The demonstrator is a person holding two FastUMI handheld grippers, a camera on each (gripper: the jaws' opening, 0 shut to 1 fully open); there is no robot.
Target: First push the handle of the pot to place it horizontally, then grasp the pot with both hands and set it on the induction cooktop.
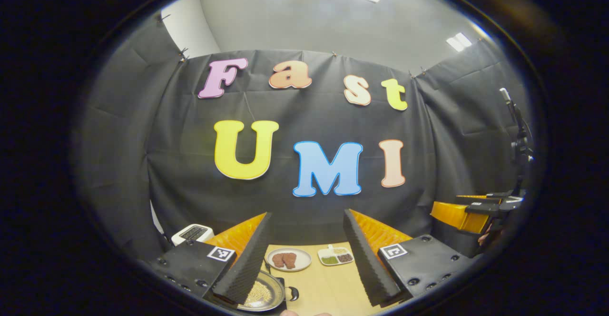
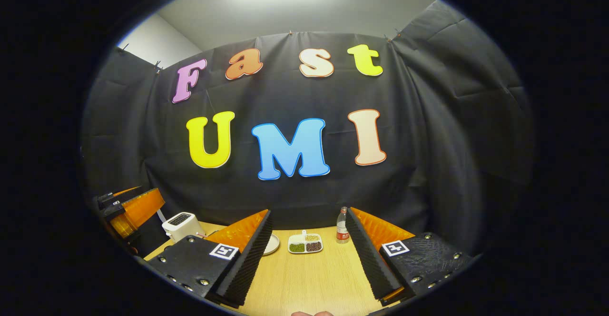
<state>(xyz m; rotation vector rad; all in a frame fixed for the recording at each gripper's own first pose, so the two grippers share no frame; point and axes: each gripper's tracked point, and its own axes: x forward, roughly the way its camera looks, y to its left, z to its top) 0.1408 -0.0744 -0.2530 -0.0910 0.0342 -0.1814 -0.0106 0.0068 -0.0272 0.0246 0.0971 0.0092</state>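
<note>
The metal pot, with pale grains inside, sits on the wooden table at the bottom of the left gripper view. My own left finger partly covers it. Its short black handle sticks out on the pot's right side. My left gripper is held above the table, open, with nothing between its fingers. My right gripper is open too, over bare table. It also appears at the right edge of the left gripper view, raised.
Toward the back of the table are a plate of brown food, a divided dish of beans, a white toaster and a bottle. The black cloth wall closes the back.
</note>
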